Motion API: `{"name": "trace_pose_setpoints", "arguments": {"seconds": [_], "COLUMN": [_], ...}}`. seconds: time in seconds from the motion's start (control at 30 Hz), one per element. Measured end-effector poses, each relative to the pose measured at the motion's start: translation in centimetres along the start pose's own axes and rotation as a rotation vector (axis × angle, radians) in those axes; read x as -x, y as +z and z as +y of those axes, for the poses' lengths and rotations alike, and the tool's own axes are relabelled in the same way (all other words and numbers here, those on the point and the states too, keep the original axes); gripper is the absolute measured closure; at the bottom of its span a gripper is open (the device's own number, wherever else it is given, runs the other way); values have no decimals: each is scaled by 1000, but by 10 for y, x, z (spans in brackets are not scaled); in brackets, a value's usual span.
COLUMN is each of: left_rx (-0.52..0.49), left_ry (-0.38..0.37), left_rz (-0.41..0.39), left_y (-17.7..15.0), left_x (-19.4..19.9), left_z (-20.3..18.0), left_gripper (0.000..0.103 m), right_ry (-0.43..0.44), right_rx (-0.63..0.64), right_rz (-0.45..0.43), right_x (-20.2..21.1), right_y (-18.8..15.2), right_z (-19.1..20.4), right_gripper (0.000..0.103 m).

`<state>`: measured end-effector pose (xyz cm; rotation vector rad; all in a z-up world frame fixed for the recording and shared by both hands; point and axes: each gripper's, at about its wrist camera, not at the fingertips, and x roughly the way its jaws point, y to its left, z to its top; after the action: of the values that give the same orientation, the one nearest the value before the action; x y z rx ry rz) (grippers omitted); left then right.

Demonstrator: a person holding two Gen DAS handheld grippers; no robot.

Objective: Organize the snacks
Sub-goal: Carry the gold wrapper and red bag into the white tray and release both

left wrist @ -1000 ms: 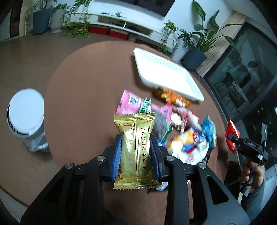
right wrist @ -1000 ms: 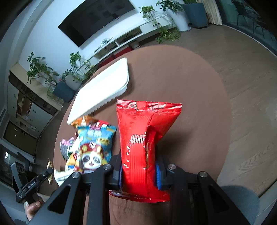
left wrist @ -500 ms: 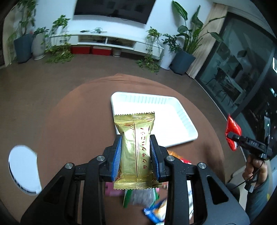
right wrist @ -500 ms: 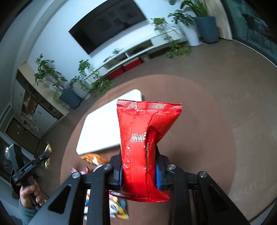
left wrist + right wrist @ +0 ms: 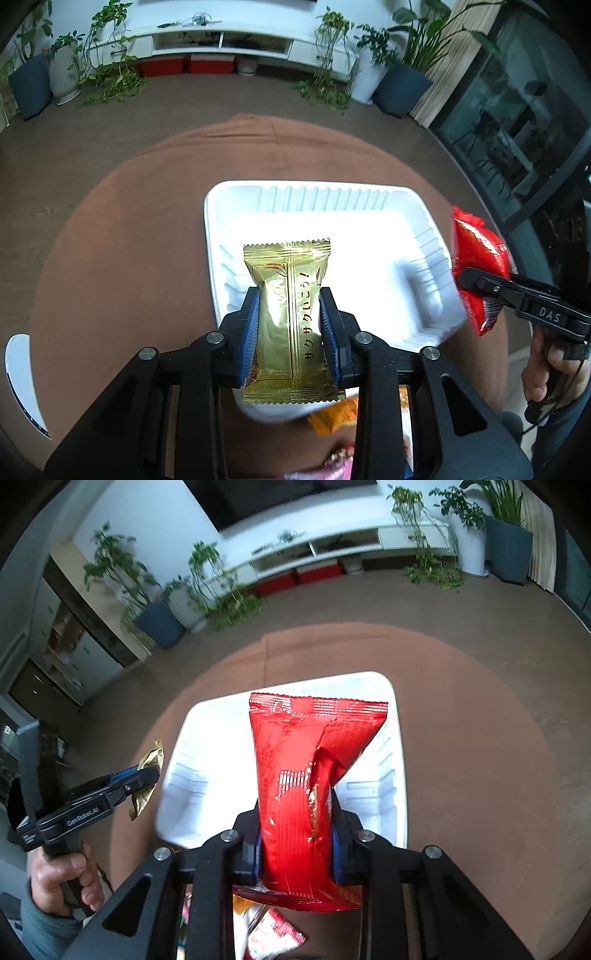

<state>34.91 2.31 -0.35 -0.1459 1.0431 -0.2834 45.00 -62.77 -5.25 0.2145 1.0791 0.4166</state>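
Note:
My left gripper is shut on a gold snack packet with Japanese lettering, held upright over the near left part of the white ribbed tray. My right gripper is shut on a red snack bag, held above the same tray. In the left wrist view the red bag hangs at the tray's right edge, with the right gripper clamped on it. The right wrist view shows the left gripper with the gold packet at the tray's left edge. The tray's floor looks bare.
The tray rests on a round brown table. Loose snacks lie by its near edge: an orange packet and a pink one. A white-lidded tub stands at far left. A hand grips the left tool's handle.
Both grippers have travelled from over the snack pile to above the white tray, each still gripping its packet. The tray now fills the middle of both views and the pile has dropped to the bottom edge.

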Motion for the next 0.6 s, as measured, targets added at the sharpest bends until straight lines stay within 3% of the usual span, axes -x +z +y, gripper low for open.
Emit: {"name": "trace_pose_setpoints", "arguments": {"seconds": [0.23, 0.6], "left_rx": [-18, -44], "left_ry": [44, 82], "left_rz": [43, 78], "left_y": [3, 1], "left_x": [-42, -86], "left_z": [-1, -14], "left_gripper": [74, 74], "right_ry": [-61, -115], "right_rx": [19, 33], "right_rz": [44, 71], "right_x": [-37, -57], "right_y": [3, 1], "right_z": [-10, -18], "right_gripper": [75, 73]}}
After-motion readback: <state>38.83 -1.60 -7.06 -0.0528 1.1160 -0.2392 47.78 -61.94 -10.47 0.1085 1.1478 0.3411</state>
